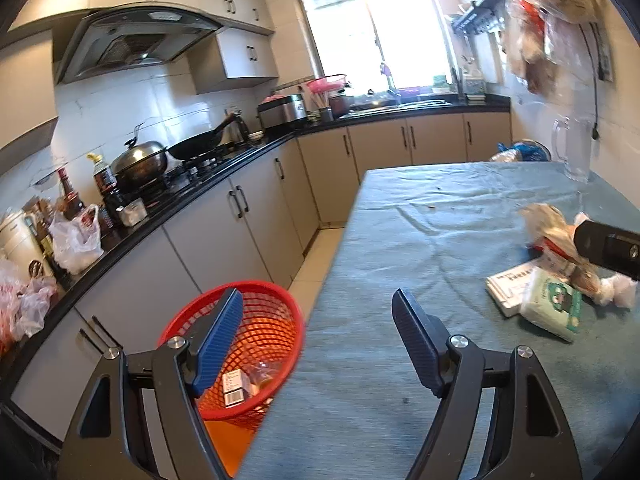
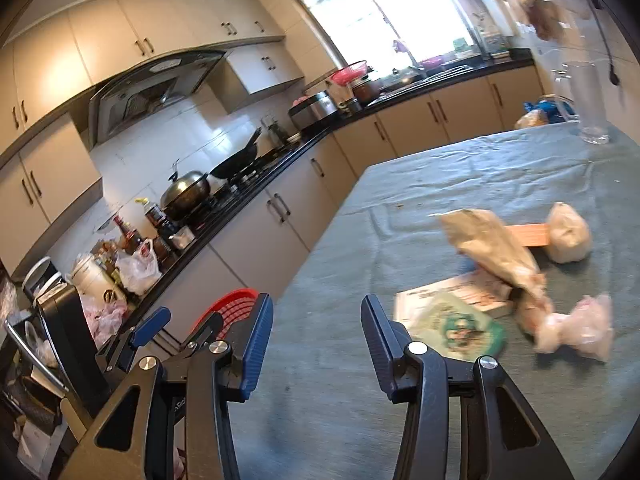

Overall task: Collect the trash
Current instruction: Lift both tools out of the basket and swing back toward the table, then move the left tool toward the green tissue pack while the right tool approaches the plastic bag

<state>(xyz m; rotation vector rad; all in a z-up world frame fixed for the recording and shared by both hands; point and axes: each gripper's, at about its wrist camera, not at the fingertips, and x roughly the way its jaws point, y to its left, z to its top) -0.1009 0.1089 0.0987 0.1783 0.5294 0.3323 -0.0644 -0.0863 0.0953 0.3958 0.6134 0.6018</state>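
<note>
Here the left claw (image 1: pixel 318 304) hangs with its blue pads spread wide and nothing between them, straddling the near-left edge of the worktop (image 1: pixel 420 216), which is covered in a blue-grey cloth. Only the left wrist view looks down into the red basket (image 1: pixel 240 344) standing on the floor just beside that edge: a small boxed carton (image 1: pixel 234 388) and some clear wrapping lie at its bottom. The right wrist view catches no more than a strip of the basket's rim (image 2: pixel 236 300), behind its own left finger.

The right claw (image 2: pixel 316 312) is also apart and holds nothing, poised above the cloth just short of the trash heap. That view gives the heap best: a green-printed tissue pack (image 2: pixel 460 326) nearest the claw, a white booklet (image 2: pixel 452 288) partly under it, a crumpled tan bag (image 2: pixel 496 248) lying over the booklet, a knotted pinkish plastic bag (image 2: pixel 576 326) to the right of the pack, and a pale bundle (image 2: pixel 568 232) farther back with an orange strip (image 2: pixel 528 234) beside it. In the left wrist view the same heap sits at the far right, partly hidden by the right claw's black body (image 1: pixel 608 248); there the tissue pack (image 1: pixel 552 308) is sharper.

A clear glass pitcher (image 1: pixel 576 148) stands at the far corner of the worktop.
</note>
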